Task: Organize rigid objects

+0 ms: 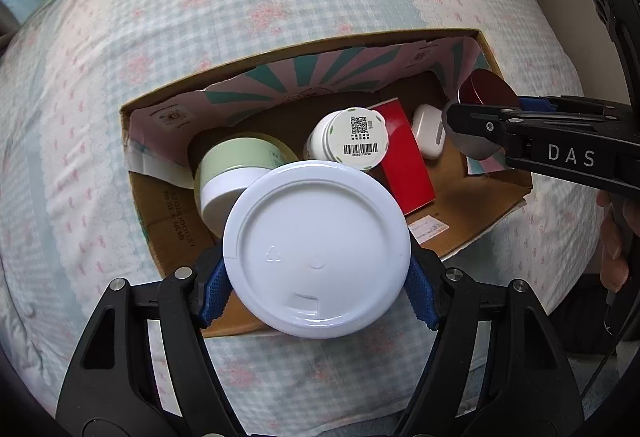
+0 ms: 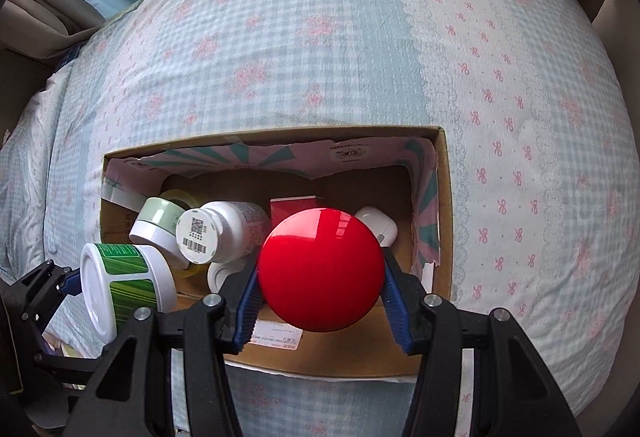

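**Two grippers, each carrying a round container over a cardboard box**

Two containers hang above the near edge of a cardboard box (image 2: 442, 197) that sits on a quilted bedspread (image 2: 320, 57). Nearest, the left gripper (image 1: 318, 277) has its blue pads clamped on the sides of a white tub (image 1: 317, 249), its lid facing the camera; the right wrist view shows a green label on it. The right gripper (image 2: 320, 287) squeezes a glossy red round tin (image 2: 320, 273) the same way, near the box's right wall.

Both look rigid and light, but smooth and curved, so they could slip or swivel; a grip across the widest part seems safest.

Farther in, on the box floor, lie a pale green jar (image 1: 236, 165) at the left, a white bottle (image 1: 352, 137) showing a barcode, a red carton (image 1: 404, 157), and a white earbud case (image 1: 428, 131) toward the far right corner.
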